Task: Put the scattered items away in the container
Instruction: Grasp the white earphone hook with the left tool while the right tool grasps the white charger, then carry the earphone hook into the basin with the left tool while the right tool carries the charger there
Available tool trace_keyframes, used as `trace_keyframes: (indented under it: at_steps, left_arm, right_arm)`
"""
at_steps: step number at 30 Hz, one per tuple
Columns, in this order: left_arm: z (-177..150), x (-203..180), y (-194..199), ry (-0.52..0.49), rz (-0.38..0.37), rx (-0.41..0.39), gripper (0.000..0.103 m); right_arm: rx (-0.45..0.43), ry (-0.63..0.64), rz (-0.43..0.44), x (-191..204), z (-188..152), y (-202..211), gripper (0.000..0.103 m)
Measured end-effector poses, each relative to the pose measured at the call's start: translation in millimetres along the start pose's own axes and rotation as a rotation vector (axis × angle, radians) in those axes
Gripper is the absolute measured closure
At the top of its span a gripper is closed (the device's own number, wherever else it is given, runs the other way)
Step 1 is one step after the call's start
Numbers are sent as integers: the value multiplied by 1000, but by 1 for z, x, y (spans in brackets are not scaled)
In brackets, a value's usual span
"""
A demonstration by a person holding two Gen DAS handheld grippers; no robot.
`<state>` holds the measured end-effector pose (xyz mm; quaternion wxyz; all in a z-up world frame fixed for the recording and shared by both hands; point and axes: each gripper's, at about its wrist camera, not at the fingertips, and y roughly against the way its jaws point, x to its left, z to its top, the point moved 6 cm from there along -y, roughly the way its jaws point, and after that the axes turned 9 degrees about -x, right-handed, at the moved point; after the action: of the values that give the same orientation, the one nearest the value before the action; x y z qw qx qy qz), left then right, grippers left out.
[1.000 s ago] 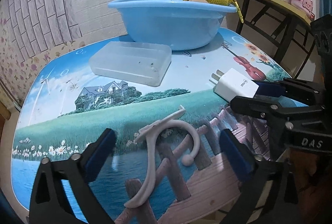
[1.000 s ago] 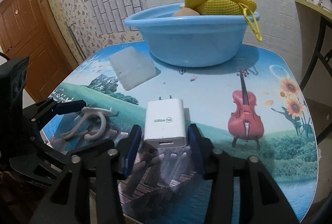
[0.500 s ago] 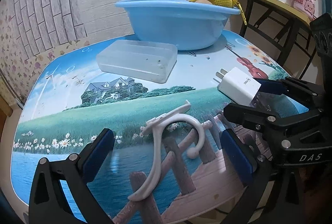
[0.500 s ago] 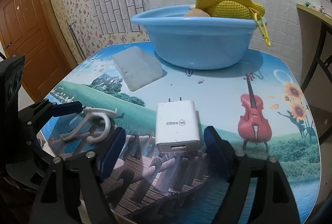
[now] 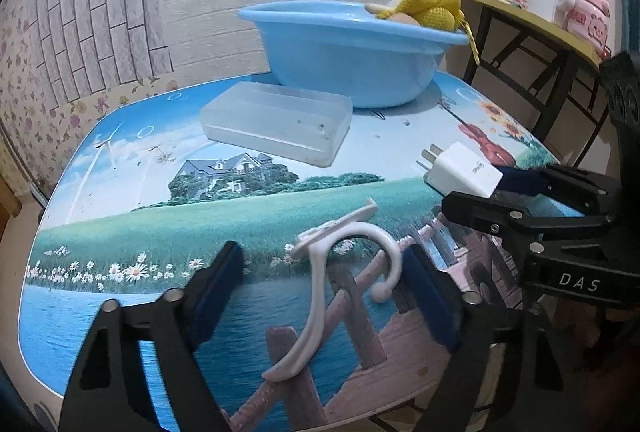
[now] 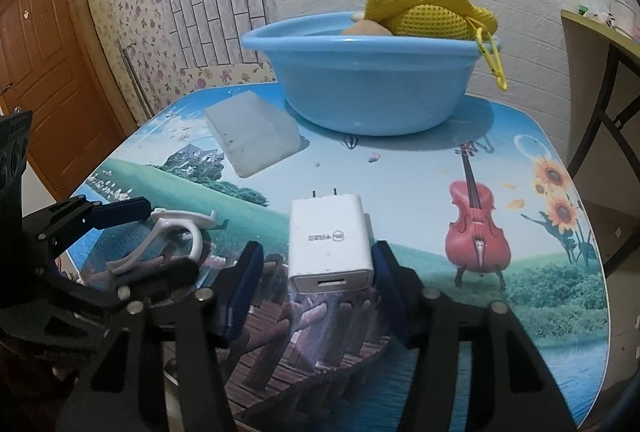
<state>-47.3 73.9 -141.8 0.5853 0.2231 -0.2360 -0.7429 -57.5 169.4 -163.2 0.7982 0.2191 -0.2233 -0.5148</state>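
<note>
basin (image 6: pixel 372 88): my yellow knit bag (image 6: pixel 432 12) inside | left jaws: closing, loose around hook (image 5: pixel 340 272) | right jaws: closing, loose around charger (image 6: pixel 328 244)

the left gripper (image 5: pixel 322 274) has just been closing around the white hook (image 5: pixel 340 272) on the table (image 5: pixel 120 200); right pad touching, left pad apart.

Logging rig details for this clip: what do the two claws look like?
Both match: the left claw and right claw have black angular plastic frames with silver bolts and dark blue pads on the fingers. The right one's body carries white lettering, DAS. No cables or sleeves show.
</note>
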Motion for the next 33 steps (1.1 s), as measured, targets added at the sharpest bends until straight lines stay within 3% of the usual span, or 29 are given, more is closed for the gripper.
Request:
trace_keyframes:
  at_steps: [2, 3, 20, 33]
  left_arm:
    - [1, 1, 0, 6, 3, -4, 40]
    - [2, 1, 1, 6, 3, -6, 48]
    - [21, 11, 17, 26, 8, -41, 48]
    - [81, 9, 29, 5, -4, -105, 48]
  right_arm:
    - [-1, -3, -3, -1, 0, 0, 63]
    - [0, -7, 0, -1, 0, 0, 64]
    - [-41, 0, 44, 7, 10, 20, 64]
    - [-158, -28, 43, -4, 56, 50, 65]
